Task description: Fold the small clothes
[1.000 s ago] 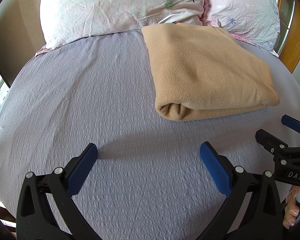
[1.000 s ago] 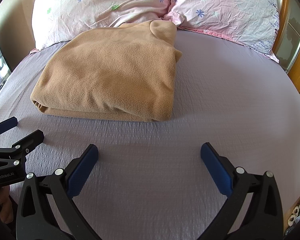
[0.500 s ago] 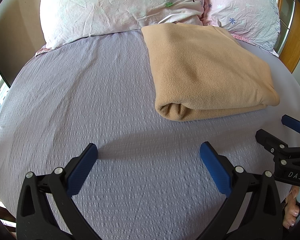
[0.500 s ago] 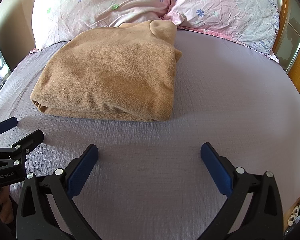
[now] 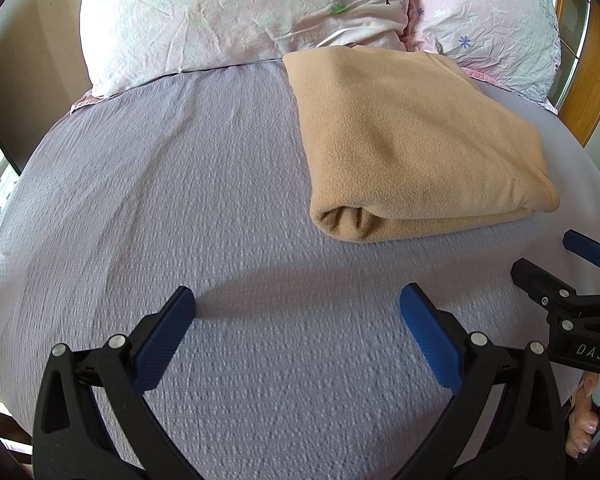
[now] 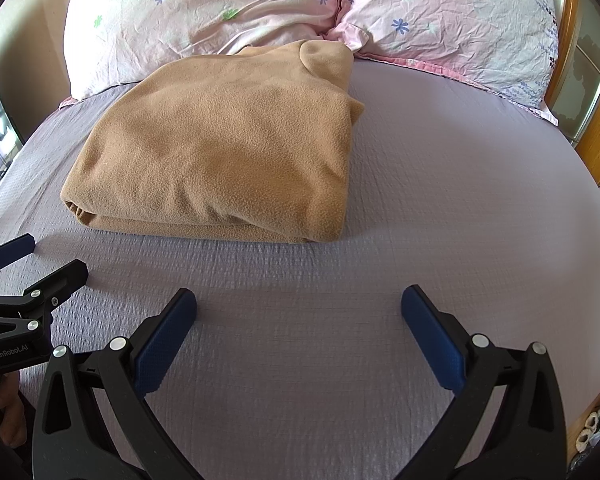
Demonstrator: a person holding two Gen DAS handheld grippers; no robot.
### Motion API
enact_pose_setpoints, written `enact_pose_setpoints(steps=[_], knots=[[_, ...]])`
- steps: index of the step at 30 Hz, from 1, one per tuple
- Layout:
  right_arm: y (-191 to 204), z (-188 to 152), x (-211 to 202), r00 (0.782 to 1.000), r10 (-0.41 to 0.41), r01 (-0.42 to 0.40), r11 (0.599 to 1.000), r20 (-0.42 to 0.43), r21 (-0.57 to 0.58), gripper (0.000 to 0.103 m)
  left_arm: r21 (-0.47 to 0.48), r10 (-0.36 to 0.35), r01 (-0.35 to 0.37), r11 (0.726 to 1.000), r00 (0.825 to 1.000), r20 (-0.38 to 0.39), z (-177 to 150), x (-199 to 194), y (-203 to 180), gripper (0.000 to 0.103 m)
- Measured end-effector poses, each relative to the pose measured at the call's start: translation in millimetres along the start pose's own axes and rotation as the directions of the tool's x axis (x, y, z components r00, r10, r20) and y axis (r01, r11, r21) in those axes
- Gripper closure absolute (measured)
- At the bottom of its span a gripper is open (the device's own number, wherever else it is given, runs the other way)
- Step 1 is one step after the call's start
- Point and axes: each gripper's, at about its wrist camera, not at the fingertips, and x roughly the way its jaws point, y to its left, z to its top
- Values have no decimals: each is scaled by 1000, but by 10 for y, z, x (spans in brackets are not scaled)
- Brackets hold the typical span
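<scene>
A tan fleece garment point(image 5: 416, 144) lies folded in a thick rectangle on the lilac bed sheet point(image 5: 180, 200), its far end near the pillows. It also shows in the right wrist view point(image 6: 228, 152). My left gripper point(image 5: 298, 300) is open and empty over bare sheet, short of the garment's near left corner. My right gripper point(image 6: 299, 300) is open and empty over bare sheet, short of the garment's near right corner. Each gripper shows at the edge of the other's view: the right one point(image 5: 556, 256) and the left one point(image 6: 40, 256).
Two pale pink flowered pillows point(image 6: 204, 20) point(image 6: 452, 20) lie across the head of the bed. A wooden bed frame point(image 5: 592, 64) runs along the right side. A wall point(image 5: 24, 60) stands at the left.
</scene>
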Motion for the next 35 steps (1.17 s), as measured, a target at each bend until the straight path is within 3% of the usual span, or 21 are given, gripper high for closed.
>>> enact_pose_setpoints(steps=[35], knots=[[-15, 7, -8, 1000, 4, -4, 1000, 0, -5, 1, -2, 2, -2, 1000, 1000, 3, -16, -11, 44, 2]])
